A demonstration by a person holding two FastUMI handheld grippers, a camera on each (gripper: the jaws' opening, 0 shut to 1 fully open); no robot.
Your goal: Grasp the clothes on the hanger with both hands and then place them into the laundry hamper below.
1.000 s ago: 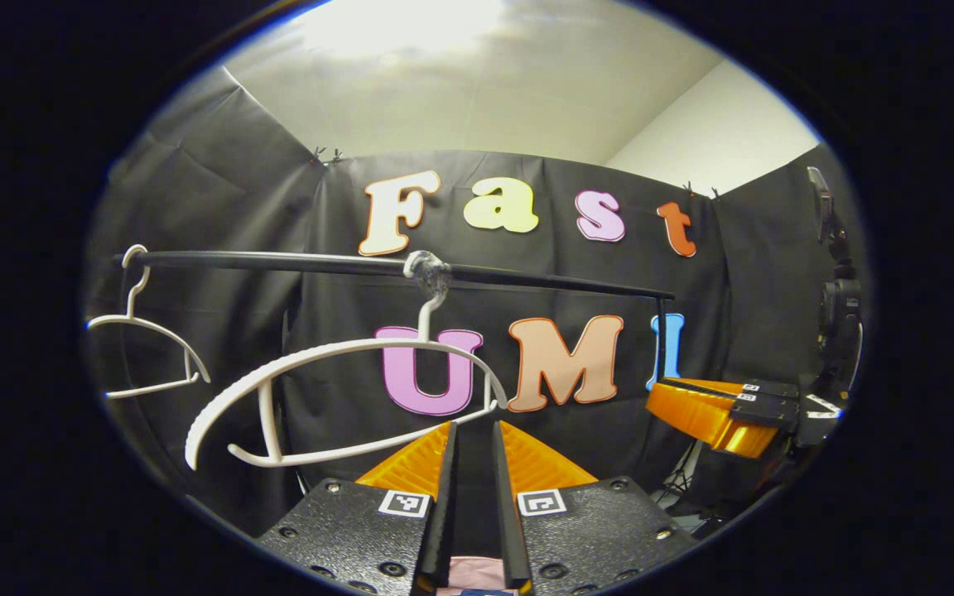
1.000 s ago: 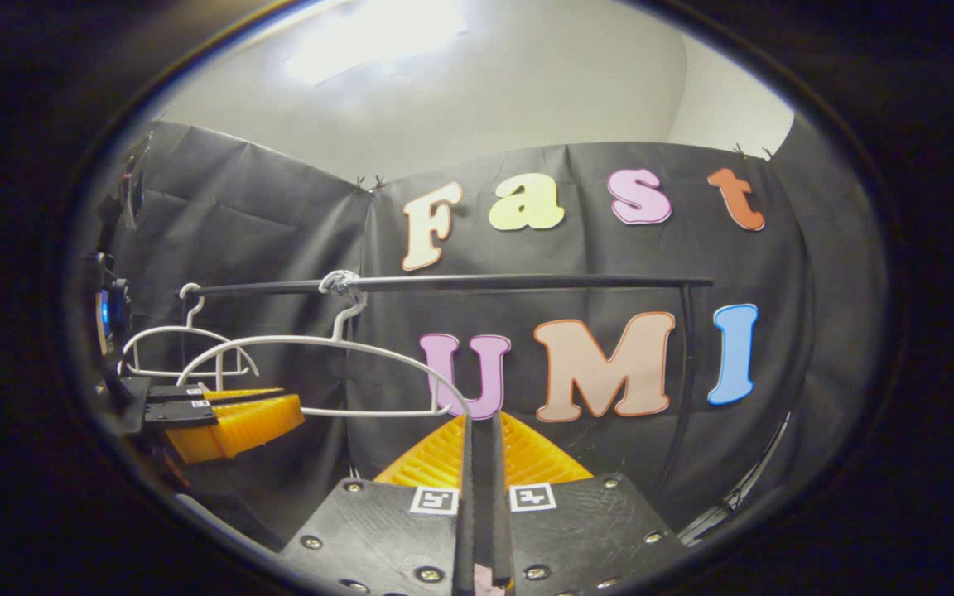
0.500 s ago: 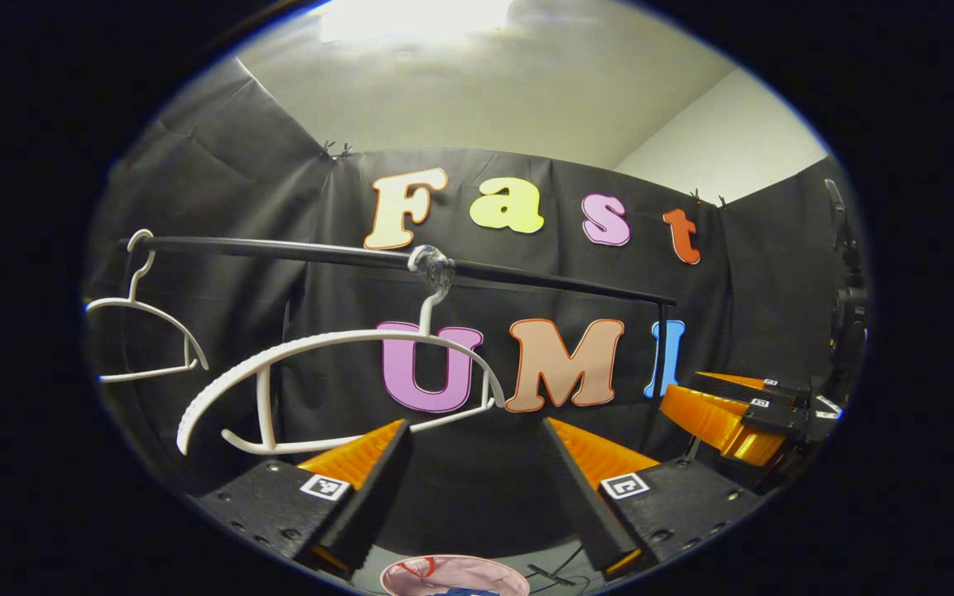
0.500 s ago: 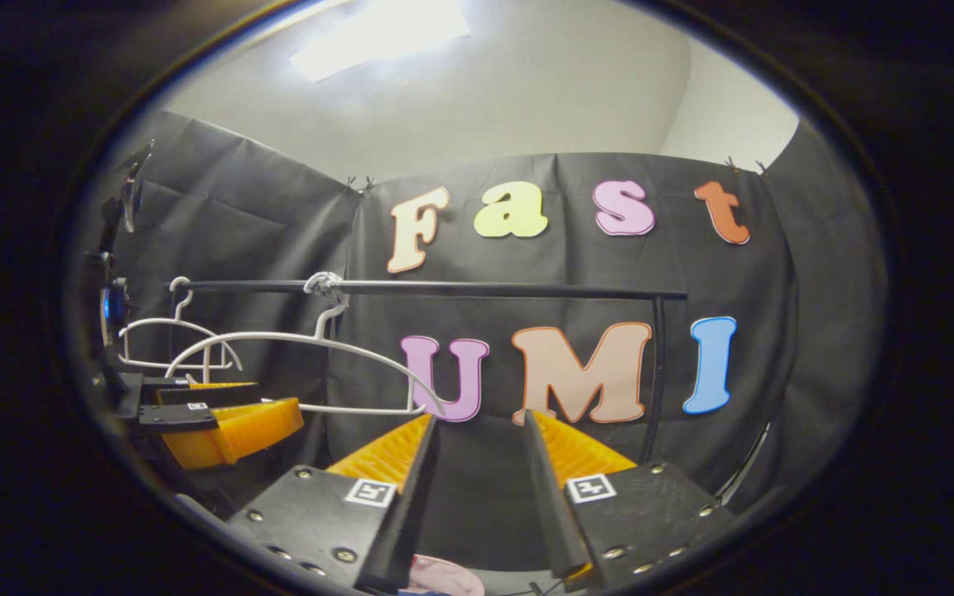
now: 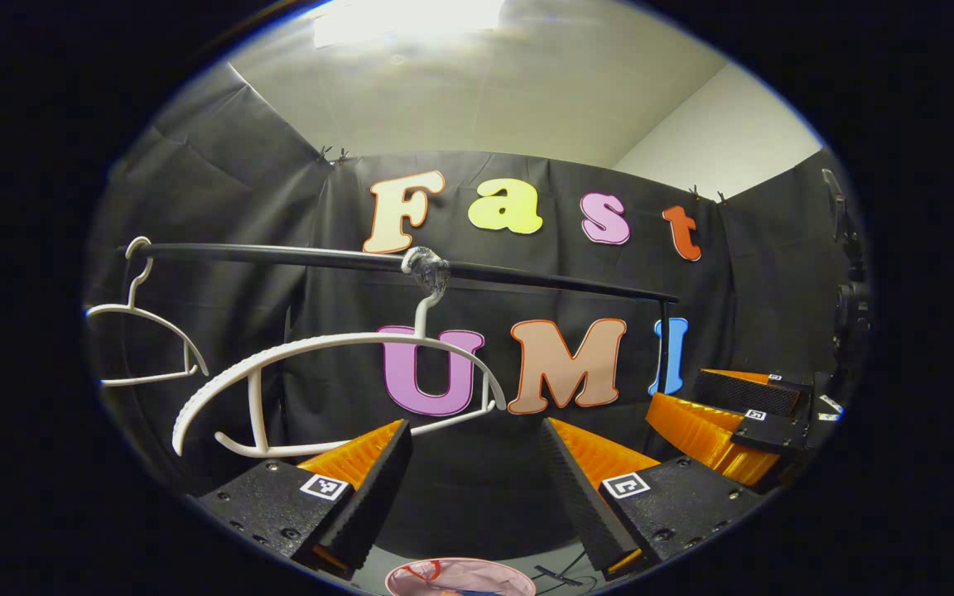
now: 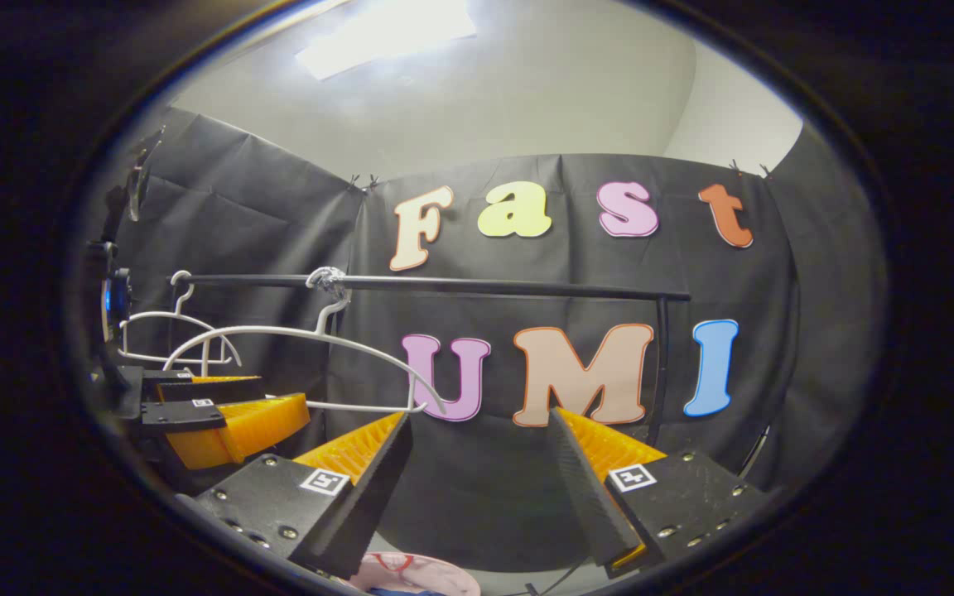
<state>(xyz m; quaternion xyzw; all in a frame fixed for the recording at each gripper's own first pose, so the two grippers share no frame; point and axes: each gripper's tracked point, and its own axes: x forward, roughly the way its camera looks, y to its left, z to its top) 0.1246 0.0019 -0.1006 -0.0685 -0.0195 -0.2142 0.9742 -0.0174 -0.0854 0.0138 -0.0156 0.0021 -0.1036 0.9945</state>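
In the left gripper view, the left gripper (image 5: 473,463) at the bottom of the frame has its jaws spread wide with nothing between them, and the pink clothes (image 5: 460,578) lie at the bottom centre below, while the right gripper (image 5: 742,414) sits at the lower right, jaws parted. In the right gripper view, the right gripper (image 6: 481,472) is equally wide open and empty above the clothes (image 6: 411,574), with the left gripper (image 6: 220,418) at the lower left. Both views show the bare white hanger (image 5: 336,389) hooked on the black rail (image 5: 378,263) at centre left.

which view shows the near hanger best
The left gripper view: the near hanger hangs large from the rail, its ribbed arm and lower bar plain. In the right gripper view the same hanger is smaller, off to the side, its lower left end behind the left gripper.
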